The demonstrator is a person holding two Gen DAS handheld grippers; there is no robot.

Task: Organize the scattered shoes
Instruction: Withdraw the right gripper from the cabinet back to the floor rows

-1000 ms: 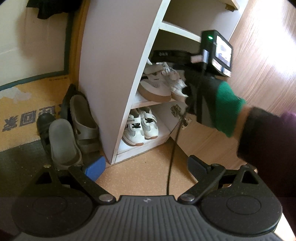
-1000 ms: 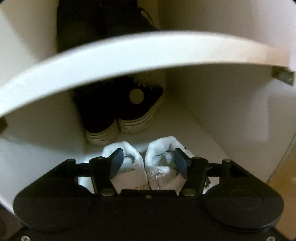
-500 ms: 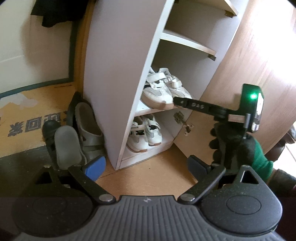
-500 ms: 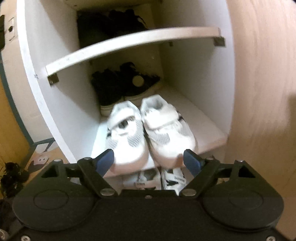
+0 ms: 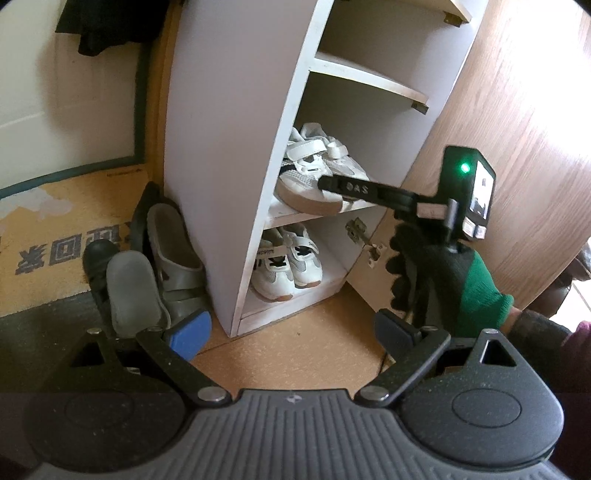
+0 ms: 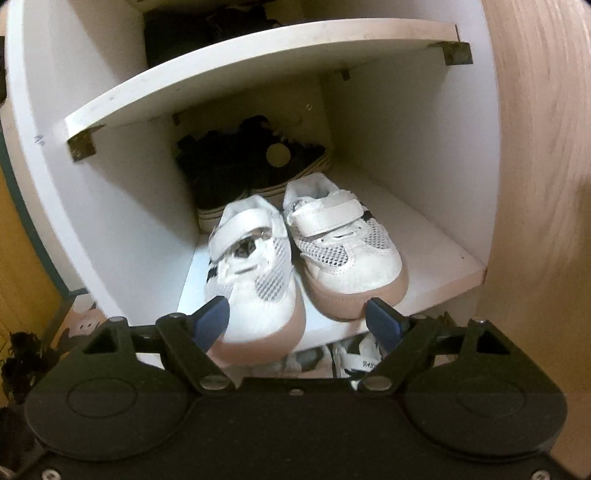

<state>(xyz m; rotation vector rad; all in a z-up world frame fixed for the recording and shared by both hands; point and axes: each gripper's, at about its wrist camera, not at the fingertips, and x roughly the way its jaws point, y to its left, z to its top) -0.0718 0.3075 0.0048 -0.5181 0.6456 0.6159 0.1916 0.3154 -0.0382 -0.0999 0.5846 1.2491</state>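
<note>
Standing on tan floor, white shoe cabinet, wooden door

Beyond my left fingertips: yellow floor mat with dark lettering, off to the left. Dark garment hangs high up, far left. Wood-grain door stands open to the right of my fingers, metal hinge at its lower edge. Tan floor directly between them.

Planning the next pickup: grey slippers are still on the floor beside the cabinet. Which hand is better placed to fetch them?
Left. Its tongs are open, empty and aimed low, with the grey slippers just ahead. The right tongs face the white sneakers on the shelf, away from the slippers.
</note>
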